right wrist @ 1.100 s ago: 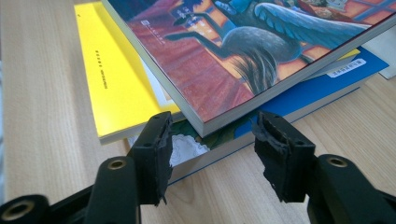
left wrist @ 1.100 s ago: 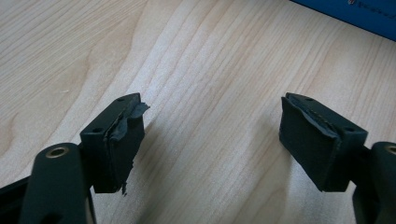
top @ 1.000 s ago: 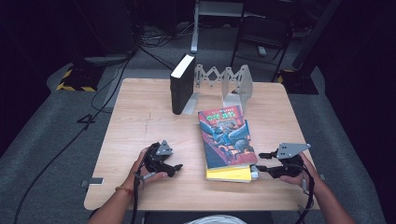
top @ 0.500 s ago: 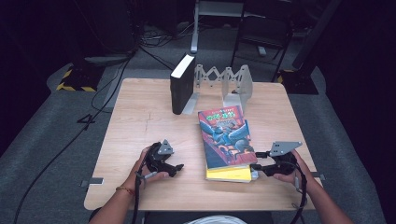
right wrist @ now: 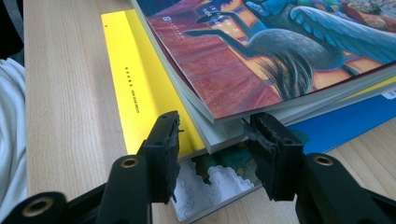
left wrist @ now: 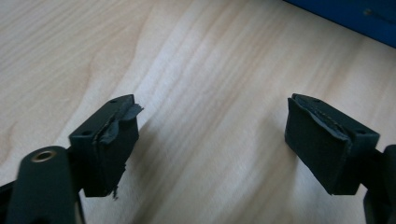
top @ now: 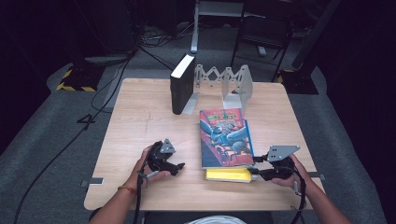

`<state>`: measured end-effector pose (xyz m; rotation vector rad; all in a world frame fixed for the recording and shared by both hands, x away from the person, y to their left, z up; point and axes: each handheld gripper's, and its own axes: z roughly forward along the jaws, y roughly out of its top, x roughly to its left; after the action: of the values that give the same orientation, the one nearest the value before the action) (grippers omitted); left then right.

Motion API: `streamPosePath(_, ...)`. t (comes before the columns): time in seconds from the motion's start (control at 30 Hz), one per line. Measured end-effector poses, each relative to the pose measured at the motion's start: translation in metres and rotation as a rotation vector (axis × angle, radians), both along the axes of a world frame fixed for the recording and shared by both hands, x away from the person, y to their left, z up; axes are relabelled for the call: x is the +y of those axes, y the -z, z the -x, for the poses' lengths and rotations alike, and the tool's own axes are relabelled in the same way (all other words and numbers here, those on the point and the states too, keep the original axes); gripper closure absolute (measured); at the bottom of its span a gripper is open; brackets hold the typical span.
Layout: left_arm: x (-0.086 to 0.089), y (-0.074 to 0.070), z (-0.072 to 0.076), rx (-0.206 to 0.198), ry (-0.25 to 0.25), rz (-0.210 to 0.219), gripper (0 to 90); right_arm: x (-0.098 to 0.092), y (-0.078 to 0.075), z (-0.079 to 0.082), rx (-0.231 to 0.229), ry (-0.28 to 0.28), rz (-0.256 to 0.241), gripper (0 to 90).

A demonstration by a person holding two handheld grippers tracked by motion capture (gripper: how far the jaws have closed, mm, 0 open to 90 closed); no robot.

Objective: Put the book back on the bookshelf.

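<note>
stack of books [top: 227, 140] lies flat on the wooden table [top: 140, 121], near edge side, right of centre, just in front of the metal bookend rack [top: 233, 84]; a black book [top: 182, 84] stands upright at the rack's left end. top of the stack is a colourful illustrated paperback [right wrist: 280, 51], under it a greyish-paged book, a yellow book [right wrist: 140, 84] sticking out toward the person, a blue one [right wrist: 345, 121] lower down and a pale illustrated cover at the very bottom

right gripper [right wrist: 215, 154] is at the stack's near right corner, jaws partly open, one on each side of the corner, close to the page edges but whether they touch i cannot tell; it grips nothing yet. in the high view it [top: 261, 169] sits just beside the yellow book's end

left gripper [left wrist: 212, 140] has jaws wide apart, nothing between them, hovering low over bare table; high view puts it [top: 173, 165] left of the stack, apart from it

handling guess: the whole stack looks heavy for one pinch, and glossy covers would slide over each other, so take one book at a time. paperbacks flex, a corner grab will droop and may crease the cover. better to pinch the top book along its spine side or mid edge, jaws over cover and under pages, and steady the rest with the other gripper
</note>
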<state>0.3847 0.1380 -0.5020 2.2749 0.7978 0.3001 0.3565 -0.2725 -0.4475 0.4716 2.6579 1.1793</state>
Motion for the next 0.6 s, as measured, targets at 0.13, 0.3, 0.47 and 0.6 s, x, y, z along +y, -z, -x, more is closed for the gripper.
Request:
streamPosePath(0.13,-0.011,-0.002,-0.01,-0.022,-0.011,0.018,21.2,0.0,-0.002,0.0,0.007,0.005,-0.008,47.2)
streamPosePath(0.3,-0.025,-0.006,-0.024,-0.041,-0.023,0.03,23.7,-0.007,-0.005,-0.005,0.008,0.051,-0.042,38.9)
streamPosePath(0.47,-0.032,-0.011,-0.035,-0.073,-0.047,0.054,25.1,-0.01,-0.011,-0.013,0.017,0.11,-0.088,36.1)
streamPosePath(0.6,-0.036,-0.012,-0.042,-0.069,-0.047,0.06,24.6,-0.003,-0.011,-0.022,0.046,0.135,-0.077,35.1)
